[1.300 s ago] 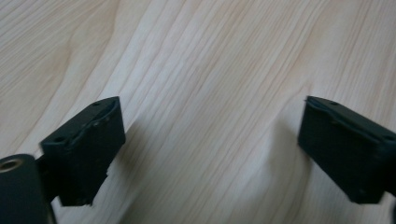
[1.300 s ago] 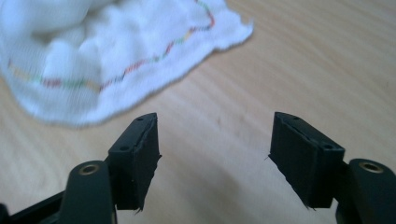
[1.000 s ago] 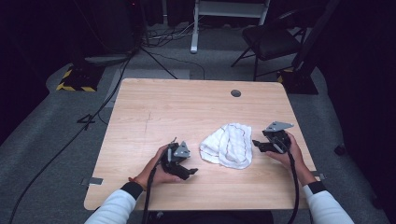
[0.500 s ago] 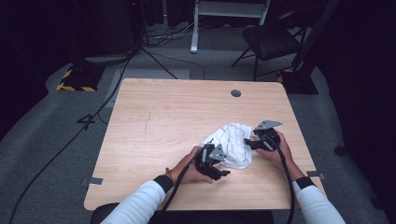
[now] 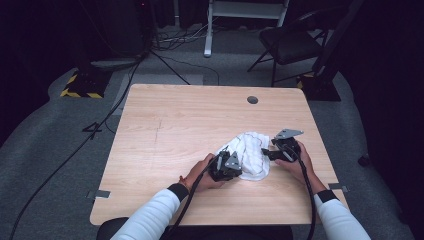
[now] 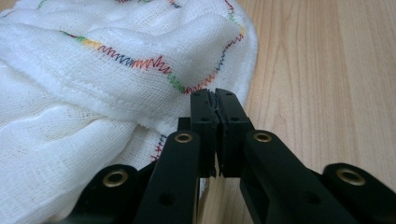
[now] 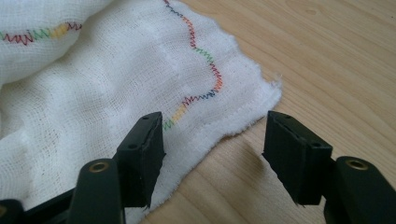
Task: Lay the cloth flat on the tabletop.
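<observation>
Since a second ago the left gripper [image 5: 227, 167] has travelled right along the near part of the worktop [image 5: 170, 130] and now sits against the near-left edge of the cloth [image 5: 249, 155]; the right gripper [image 5: 272, 153] has edged in from the right and meets the cloth's right side. The cloth itself has stayed put, bunched, right of centre and toward the near edge.

Left gripper view: jaws clenched together, tips meeting at the cloth's hem [image 6: 187, 91] with its coloured zigzag stitching. A fold of cloth lies over and behind the tips; whether any fabric is actually pinched between them I cannot tell.

Right gripper view: jaws released, spread wide, a flat corner of the cloth [image 7: 243, 100] lying ahead and between them. The left jaw rests over cloth, the right jaw over bare wood.

Key relation: the cloth lies between the two grippers, its long axis running roughly near-left to far-right in the high view. The corner points toward the open right jaws, so the right gripper looks best placed to close on it; judged likely next, a pinch there.
</observation>
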A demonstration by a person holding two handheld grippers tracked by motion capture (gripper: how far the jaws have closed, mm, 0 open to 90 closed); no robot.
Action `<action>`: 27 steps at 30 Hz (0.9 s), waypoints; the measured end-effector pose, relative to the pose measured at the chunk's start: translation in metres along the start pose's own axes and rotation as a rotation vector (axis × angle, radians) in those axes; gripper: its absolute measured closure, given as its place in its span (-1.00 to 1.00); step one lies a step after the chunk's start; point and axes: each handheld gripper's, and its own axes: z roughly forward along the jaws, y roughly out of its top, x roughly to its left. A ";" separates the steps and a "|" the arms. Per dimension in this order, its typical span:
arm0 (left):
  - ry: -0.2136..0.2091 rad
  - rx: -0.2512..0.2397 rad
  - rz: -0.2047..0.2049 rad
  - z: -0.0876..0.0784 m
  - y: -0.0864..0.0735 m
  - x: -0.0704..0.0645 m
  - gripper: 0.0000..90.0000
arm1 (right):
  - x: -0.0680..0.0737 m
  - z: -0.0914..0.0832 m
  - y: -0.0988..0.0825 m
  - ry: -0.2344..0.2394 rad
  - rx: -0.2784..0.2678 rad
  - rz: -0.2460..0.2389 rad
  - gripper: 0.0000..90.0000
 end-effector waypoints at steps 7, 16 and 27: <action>0.032 -0.047 0.006 -0.028 0.000 0.000 0.97 | -0.005 -0.006 -0.004 -0.008 0.028 0.023 -0.15; 0.104 -0.095 0.008 -0.067 -0.005 0.001 0.98 | -0.007 -0.015 -0.006 0.081 0.084 -0.009 -0.07; 0.150 -0.113 -0.012 -0.097 -0.017 0.004 0.98 | 0.016 -0.035 -0.014 0.212 0.103 -0.092 -0.07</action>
